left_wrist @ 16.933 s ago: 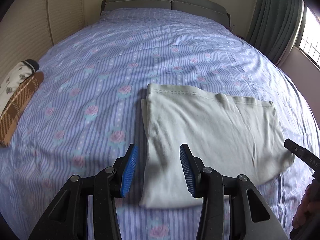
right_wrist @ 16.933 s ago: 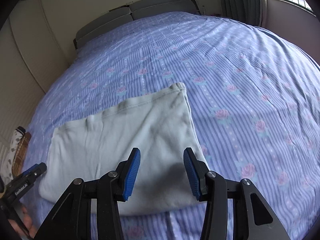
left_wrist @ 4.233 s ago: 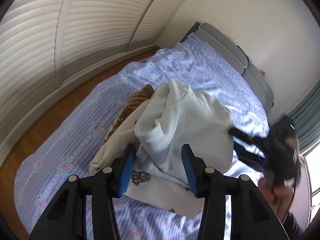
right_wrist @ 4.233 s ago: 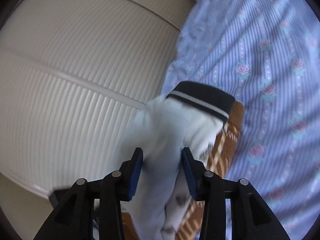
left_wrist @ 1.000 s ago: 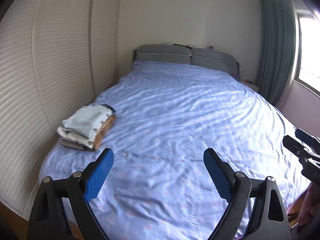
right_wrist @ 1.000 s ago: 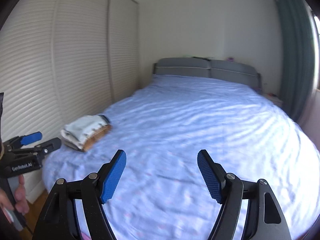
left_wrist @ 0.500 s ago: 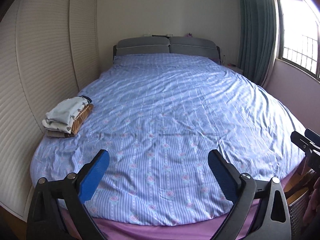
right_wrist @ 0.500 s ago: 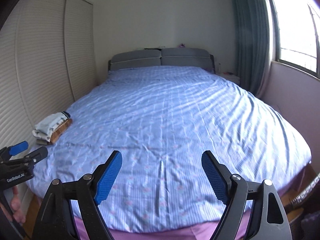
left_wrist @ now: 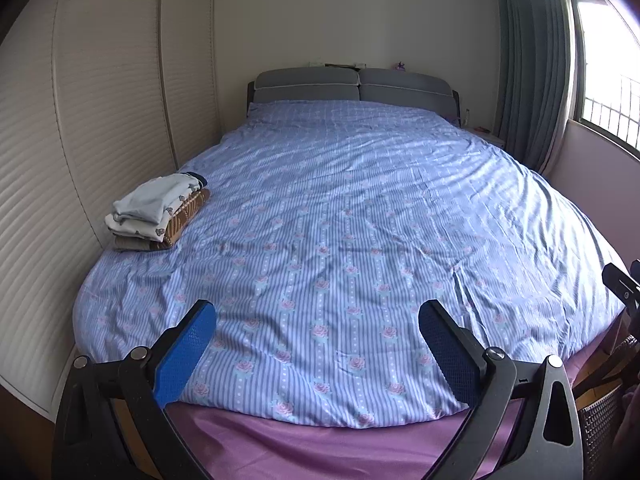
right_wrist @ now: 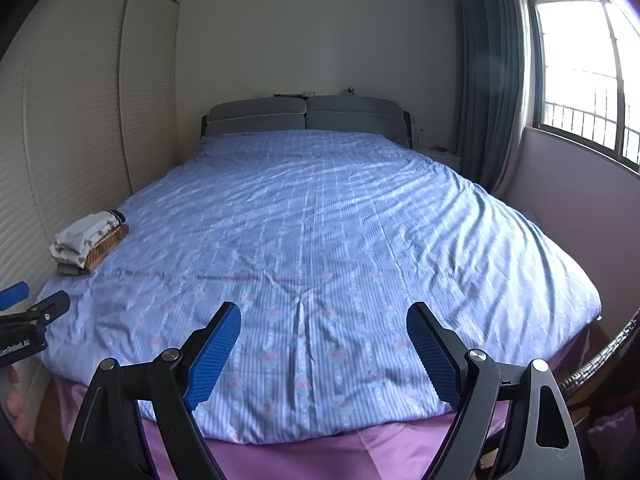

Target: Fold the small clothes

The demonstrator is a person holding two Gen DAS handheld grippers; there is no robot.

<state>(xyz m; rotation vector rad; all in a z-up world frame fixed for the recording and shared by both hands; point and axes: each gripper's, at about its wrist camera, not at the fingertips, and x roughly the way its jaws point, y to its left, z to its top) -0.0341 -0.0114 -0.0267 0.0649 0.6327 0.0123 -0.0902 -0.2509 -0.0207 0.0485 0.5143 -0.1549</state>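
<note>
A bed (left_wrist: 360, 240) carries folded clothes (left_wrist: 156, 210) near its left edge.

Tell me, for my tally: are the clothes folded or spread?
Folded: the clothes sit in a neat stack at the bed's left edge.

One stack of folded clothes (left_wrist: 154, 212) is counted at nine o'clock on one bed (left_wrist: 360, 220); two claws, left claw (left_wrist: 316, 354) and right claw (right_wrist: 322, 354), are seen spread wide.

Words I can read

My left gripper (right_wrist: 24, 304) says "GenRobot.AI" in white letters on its black side. I see no other words.
</note>
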